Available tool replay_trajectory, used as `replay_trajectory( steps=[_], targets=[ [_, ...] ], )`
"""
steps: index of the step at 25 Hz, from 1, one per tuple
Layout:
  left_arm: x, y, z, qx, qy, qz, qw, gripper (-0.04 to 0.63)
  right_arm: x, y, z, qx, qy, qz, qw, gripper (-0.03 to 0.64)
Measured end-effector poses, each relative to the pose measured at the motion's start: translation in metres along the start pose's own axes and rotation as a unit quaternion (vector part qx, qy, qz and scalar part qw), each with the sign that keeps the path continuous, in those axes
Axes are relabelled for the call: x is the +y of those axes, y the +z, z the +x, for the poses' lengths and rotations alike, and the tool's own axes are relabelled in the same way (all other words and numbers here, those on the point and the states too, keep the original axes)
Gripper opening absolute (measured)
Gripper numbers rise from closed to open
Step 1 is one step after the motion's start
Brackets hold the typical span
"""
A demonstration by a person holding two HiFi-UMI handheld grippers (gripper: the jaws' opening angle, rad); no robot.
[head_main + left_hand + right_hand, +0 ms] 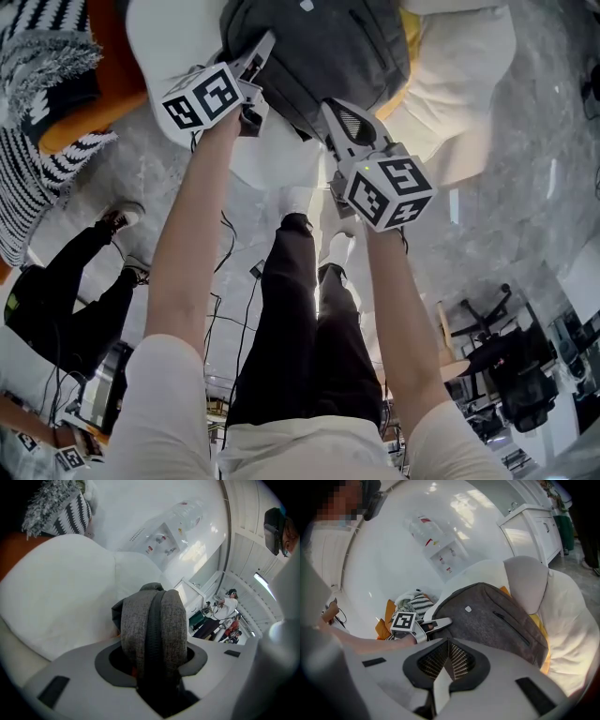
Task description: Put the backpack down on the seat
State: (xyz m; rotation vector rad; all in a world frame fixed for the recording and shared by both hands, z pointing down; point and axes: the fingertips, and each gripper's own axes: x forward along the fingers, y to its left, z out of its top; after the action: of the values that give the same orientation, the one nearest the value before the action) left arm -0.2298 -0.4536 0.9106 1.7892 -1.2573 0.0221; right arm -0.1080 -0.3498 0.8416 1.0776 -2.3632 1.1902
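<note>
The person wears a cream short-sleeved top (164,394), black trousers (300,319) and white shoes (337,248). The left claw (260,49) and the right claw (331,111) are pale grey shells with dark ribbed pads (461,660); each carries a white cube (208,98) printed with black square markers on its faces.

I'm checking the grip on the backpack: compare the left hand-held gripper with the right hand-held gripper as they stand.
The left hand-held gripper has the backpack's grey strap between its jaws; the right hand-held gripper has nothing between its jaws. The left's jaws stand apart; the right's ridged pads meet. In the head view the left reaches further along the backpack than the right. Both point towards the backpack.
</note>
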Motion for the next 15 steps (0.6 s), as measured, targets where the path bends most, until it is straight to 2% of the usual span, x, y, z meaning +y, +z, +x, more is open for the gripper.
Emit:
replay_trajectory(
  steps=[5, 15],
  targets=[
    [0.006, -0.002, -0.002, 0.006, 0.023, 0.008, 0.9997, 0.232, -0.001, -0.002, -0.001, 0.002, 0.000, -0.001, 1.000, 0.025],
    [0.012, -0.016, -0.019, 0.028, 0.049, 0.025, 0.9981, 0.285, 0.003, -0.004, -0.010, 0.001, 0.002, -0.004, 1.000, 0.025]
  ],
)
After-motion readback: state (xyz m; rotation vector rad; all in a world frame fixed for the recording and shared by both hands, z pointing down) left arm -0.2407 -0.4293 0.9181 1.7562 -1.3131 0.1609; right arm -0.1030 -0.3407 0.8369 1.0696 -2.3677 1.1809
